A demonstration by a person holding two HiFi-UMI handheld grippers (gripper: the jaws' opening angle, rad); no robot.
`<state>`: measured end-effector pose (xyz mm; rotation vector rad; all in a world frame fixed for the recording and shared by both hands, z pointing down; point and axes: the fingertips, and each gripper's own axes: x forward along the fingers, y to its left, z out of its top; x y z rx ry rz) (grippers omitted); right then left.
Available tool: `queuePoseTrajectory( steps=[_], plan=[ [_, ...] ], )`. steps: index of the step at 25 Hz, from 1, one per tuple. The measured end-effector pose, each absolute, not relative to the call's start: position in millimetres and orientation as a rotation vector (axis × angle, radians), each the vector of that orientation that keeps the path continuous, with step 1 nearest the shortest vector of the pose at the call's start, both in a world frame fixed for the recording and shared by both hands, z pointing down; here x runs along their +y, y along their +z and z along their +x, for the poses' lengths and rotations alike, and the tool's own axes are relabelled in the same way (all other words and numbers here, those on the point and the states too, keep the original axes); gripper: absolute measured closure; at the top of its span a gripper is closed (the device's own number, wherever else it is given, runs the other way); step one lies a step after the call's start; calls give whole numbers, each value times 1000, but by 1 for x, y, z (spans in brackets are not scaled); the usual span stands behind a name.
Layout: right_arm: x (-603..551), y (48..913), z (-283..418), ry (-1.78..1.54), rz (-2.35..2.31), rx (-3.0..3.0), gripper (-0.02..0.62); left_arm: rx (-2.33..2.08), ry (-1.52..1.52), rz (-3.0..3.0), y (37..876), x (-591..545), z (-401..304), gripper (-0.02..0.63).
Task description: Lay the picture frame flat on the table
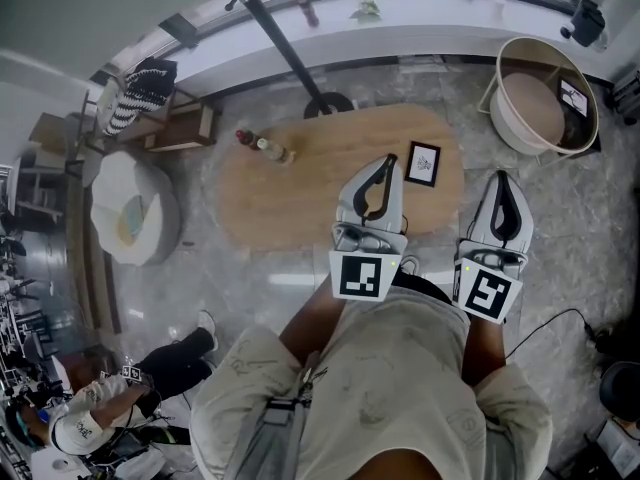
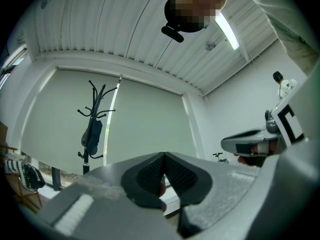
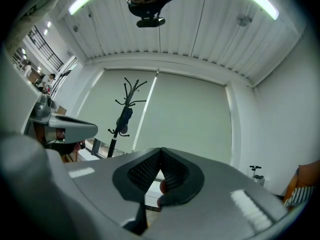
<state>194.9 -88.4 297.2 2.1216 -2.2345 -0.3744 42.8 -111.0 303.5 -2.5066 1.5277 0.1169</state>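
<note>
Picture frame (image 1: 423,163) near the wooden desk's (image 1: 290,203) right end
It shows just right of the left gripper (image 1: 384,163); the right gripper (image 1: 503,180) hovers past the desk's end. Both grippers' jaws are together, empty.

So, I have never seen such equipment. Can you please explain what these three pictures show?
A person holds two hand tools: the left gripper and the right gripper. One picture looks down from a camera on the person's head. The other two come from cameras riding on the grippers, and both look upward at a wall and the ceiling. The wooden table carries a picture frame and some small bottles. On both grippers the fingers are closed together and hold nothing.
</note>
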Motion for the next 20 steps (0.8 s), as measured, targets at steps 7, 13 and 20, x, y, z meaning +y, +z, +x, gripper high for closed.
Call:
queuePoseTrajectory(
  steps=[7,13,20],
  plan=[
    [-92,299,195,-370,2122,-2228,594,1516,109,-2506,305,-114,43,601],
    [-92,302,200,-363,2123,-2218,594,1511,93,-2520,309,-114,48,601],
    [-92,303,202,-353,2134,-2208,594,1541,143,-2522,307,-116,45,601]
  ],
)
